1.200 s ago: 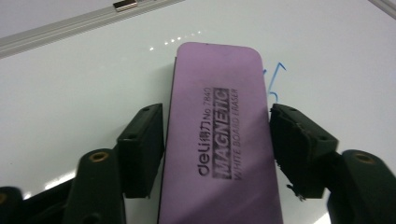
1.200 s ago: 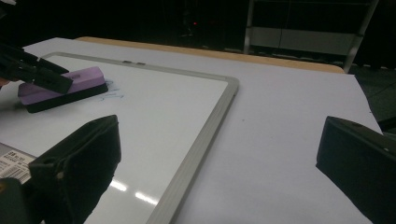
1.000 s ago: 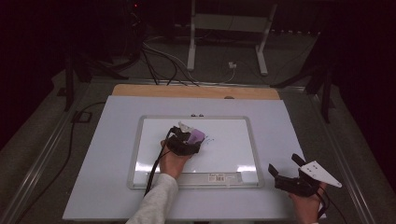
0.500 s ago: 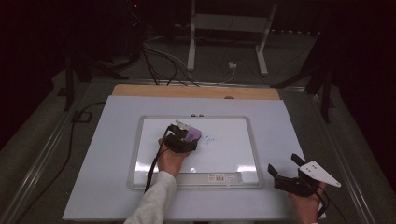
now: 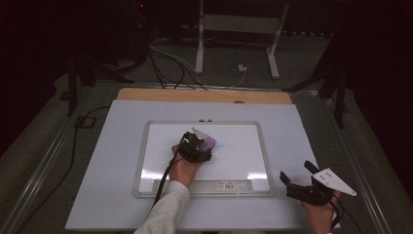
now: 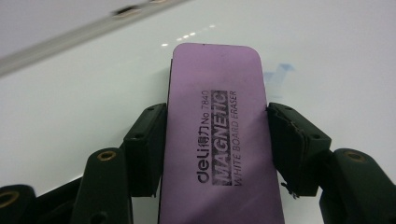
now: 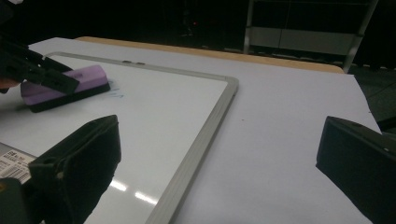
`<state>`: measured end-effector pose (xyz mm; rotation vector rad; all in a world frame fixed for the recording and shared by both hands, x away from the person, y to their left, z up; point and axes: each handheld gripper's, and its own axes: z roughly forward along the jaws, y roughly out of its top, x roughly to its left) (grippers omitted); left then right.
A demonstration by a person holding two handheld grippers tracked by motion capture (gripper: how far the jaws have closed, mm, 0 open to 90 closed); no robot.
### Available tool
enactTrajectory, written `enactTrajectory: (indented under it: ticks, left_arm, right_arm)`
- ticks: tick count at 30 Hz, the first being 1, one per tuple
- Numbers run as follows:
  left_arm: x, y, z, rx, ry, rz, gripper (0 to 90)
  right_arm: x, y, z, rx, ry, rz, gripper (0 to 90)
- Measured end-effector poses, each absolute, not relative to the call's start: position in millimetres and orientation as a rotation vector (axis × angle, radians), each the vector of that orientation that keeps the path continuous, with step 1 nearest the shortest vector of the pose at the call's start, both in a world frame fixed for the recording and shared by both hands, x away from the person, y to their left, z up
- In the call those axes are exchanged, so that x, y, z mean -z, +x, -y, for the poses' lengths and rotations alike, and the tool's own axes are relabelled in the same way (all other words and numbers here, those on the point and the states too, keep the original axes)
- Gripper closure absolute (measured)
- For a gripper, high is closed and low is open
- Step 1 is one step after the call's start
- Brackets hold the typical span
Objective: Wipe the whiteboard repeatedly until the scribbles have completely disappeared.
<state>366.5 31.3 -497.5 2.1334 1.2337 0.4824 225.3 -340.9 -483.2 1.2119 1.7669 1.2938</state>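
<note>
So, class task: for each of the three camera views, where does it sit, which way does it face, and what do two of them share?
High view: fixed above the person's side, facing forward and down on the whiteboard; forearms and both hand-held grippers show.
Left gripper view: rides the left hand-held gripper, looking along its jaws shut on the purple eraser.
Right gripper view: rides the right hand-held gripper, jaws apart, facing across the board's corner.
Shared: high and right gripper views both show the eraser on the board.
</note>
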Motion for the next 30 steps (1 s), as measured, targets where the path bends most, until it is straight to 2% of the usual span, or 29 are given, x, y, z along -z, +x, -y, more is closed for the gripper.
enactTrajectory:
  ticks: [4,12,23,30]
  left_arm:
    - [497,374,-46,-0.508,2.111,-1.291,42.0]
    - [498,377,-47,-0.437,2.081,-1.316,42.0]
    - [498,364,-11,-0.354,2.132,-1.192,42.0]
    - [496,367,-7,-0.404,2.181,-1.149,42.0]
  right_arm:
    - [483,226,342,-1.293,1.218,-1.766,0.3]
    - [484,226,340,-1.291,1.214,-1.773,0.2]
    - [484,226,339,-1.29,1.214,-1.774,0.3]
    - [483,226,341,-1.291,1.216,-1.771,0.3]
